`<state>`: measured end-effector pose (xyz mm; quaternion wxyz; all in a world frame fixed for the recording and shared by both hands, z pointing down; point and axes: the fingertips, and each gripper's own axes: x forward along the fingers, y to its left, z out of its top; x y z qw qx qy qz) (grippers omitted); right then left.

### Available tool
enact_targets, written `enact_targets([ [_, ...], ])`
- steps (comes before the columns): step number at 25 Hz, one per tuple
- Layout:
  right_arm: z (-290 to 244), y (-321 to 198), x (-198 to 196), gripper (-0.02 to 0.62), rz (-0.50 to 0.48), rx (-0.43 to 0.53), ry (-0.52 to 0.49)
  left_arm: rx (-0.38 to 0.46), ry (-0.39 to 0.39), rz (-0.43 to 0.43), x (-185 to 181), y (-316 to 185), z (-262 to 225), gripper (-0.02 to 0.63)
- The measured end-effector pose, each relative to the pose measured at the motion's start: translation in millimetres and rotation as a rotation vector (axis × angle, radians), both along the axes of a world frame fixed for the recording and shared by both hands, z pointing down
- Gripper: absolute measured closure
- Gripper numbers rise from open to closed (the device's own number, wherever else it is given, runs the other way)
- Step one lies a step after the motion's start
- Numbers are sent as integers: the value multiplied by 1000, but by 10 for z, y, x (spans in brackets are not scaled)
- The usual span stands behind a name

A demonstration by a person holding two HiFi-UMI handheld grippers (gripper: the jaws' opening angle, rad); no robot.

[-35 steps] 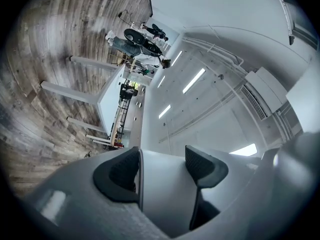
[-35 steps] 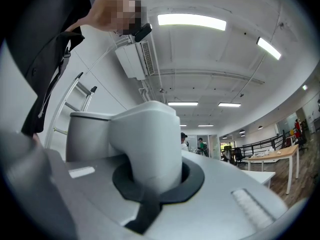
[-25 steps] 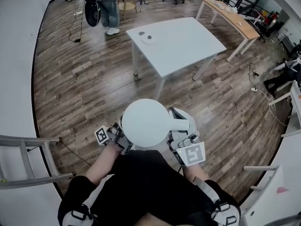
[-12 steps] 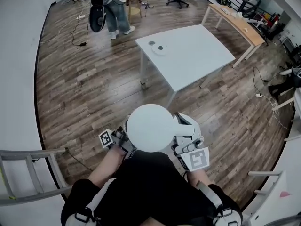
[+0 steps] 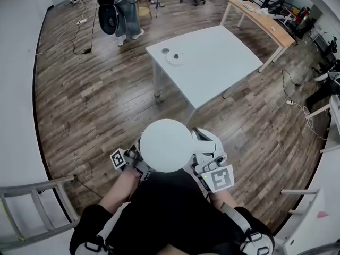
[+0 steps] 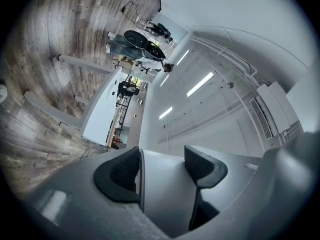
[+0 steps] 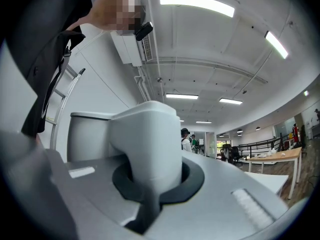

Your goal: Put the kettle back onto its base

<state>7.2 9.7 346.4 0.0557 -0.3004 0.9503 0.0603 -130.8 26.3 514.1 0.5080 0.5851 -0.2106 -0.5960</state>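
I carry a white kettle [image 5: 166, 145] at waist height over the wooden floor, seen from above in the head view. My right gripper [image 5: 204, 154] is shut on its handle [image 7: 147, 134], which fills the gap between the dark pads in the right gripper view; the kettle body [image 7: 85, 134] stands behind it. My left gripper [image 5: 137, 161] sits against the kettle's left side, its pads [image 6: 117, 171] closed on a white part of the kettle [image 6: 165, 184]. The round white base [image 5: 174, 58] lies on the white table [image 5: 223, 52] ahead, well apart from the kettle.
A small dark-centred disc [image 5: 165, 50] lies beside the base. A person [image 5: 126, 9] with black gear stands beyond the table. A metal ladder frame [image 5: 32, 195] is at the lower left, a long wooden table [image 5: 260, 17] at the upper right, cables on the floor at the right.
I have walked forward with the kettle: the white table now lies nearer and slightly shifted in the head view. Both grippers keep the same hold on the kettle.
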Motion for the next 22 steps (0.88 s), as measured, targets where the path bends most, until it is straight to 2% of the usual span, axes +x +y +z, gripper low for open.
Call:
enact_targets([
  [13,-20,-1216,-589,592,-161,19,-73,15,-72,-158,-678,-1009,-128,324],
  [22,73,-1986,-672,592,-157,0,-87,-3,-75,-154,-765,-1750,-40,324],
])
